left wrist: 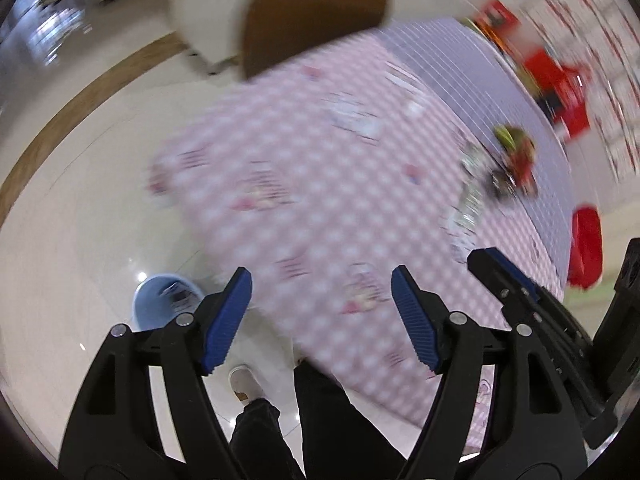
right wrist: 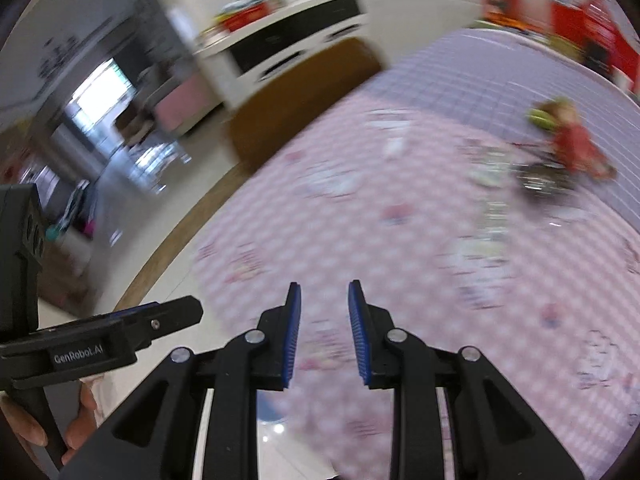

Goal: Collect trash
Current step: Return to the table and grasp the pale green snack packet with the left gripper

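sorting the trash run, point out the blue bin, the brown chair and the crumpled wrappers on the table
blue bin [left wrist: 150, 300]: left wrist view, inner wall.
brown chair [left wrist: 312, 20]: left wrist view, backrest.
crumpled wrappers [right wrist: 572, 144]: right wrist view, red piece.

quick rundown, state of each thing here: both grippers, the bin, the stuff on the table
left gripper: open wide, nothing between its pads
right gripper: open narrowly, empty
blue bin: upright on the floor beside the table, something already inside
clear wrappers: lying on the pink checked tablecloth, not picked up
red and green litter: on the table, too blurred to identify
brown chair: standing at the far edge
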{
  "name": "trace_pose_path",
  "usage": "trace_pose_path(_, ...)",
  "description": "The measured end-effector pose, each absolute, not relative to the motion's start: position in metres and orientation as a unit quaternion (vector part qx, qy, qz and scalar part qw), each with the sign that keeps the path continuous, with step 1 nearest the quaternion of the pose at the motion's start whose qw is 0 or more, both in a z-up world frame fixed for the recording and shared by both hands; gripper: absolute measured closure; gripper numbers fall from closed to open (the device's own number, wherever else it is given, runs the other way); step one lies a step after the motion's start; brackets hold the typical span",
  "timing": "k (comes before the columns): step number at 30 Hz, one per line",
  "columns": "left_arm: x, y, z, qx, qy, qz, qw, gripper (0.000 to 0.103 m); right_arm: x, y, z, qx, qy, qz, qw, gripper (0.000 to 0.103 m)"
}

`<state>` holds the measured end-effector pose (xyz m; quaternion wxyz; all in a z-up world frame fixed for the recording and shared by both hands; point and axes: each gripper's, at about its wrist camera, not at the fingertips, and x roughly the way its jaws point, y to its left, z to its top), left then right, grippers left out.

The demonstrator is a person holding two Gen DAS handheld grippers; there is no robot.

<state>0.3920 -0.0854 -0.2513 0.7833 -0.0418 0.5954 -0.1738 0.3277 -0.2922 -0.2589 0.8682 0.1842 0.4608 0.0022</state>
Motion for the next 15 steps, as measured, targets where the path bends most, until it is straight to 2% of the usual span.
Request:
trace_pose_path(7, 0.411, -0.216, -0.276, 0.024, 0.610, -0.233, 0.757, 0.032, 0.323, -0.416, -0.284, 0.227, 0.468, -0.076, 0.851, 0.078)
trace_pose_path(15, 0.430, -0.313, -0.310, 0.079, 0.617, -0.249, 0.742, 0.032, 0.333, -0.485, -0.301, 0.246, 0.469, -0.103, 0.842, 0.078)
